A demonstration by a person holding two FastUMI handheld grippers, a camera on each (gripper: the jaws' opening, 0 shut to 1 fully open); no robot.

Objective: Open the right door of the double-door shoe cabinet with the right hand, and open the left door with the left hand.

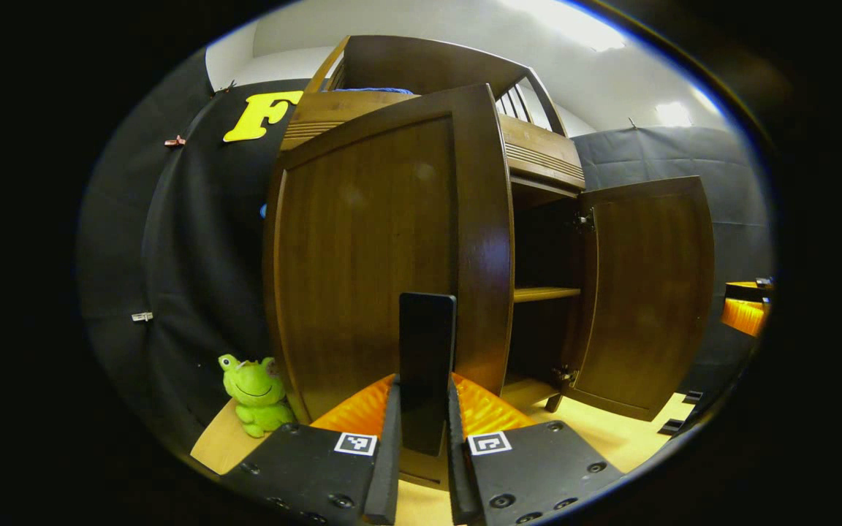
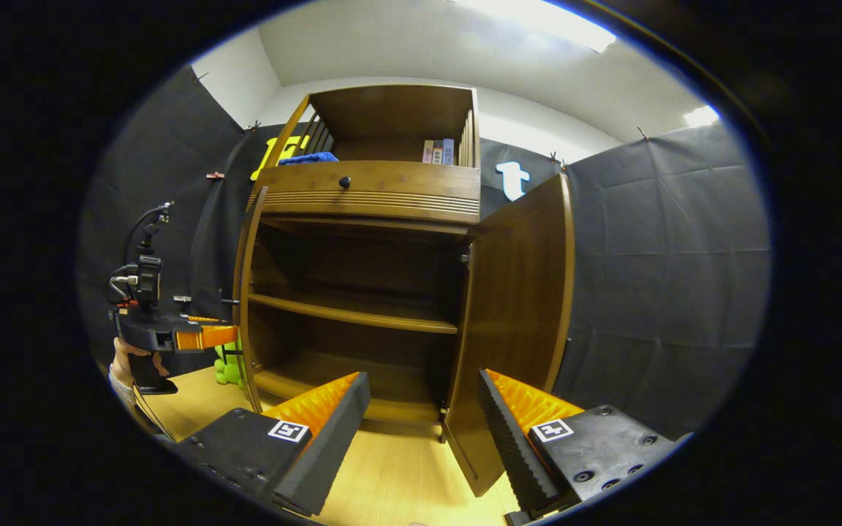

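The brown wooden shoe cabinet (image 2: 362,193) stands with both doors swung out. Its left door (image 1: 362,256) is close in front of me in the left gripper view. My left gripper (image 1: 425,391) is shut on that door's upright dark handle (image 1: 427,329). From the right gripper view, the left door (image 2: 245,292) is edge-on, with the left gripper (image 2: 209,336) at it, held by a hand (image 2: 123,358). The right door (image 2: 516,314) (image 1: 647,292) stands wide. My right gripper (image 2: 421,431) is open and holds nothing, a little back from the cabinet's bare shelves (image 2: 351,314).
A green frog plush (image 1: 256,394) sits on the light wooden floor (image 2: 399,475) by the cabinet's left side. Above the doors is a drawer with a knob (image 2: 345,181). The top shelf holds books (image 2: 439,151) and a blue cloth (image 2: 304,157). Black cloth walls (image 2: 669,277) close in both sides.
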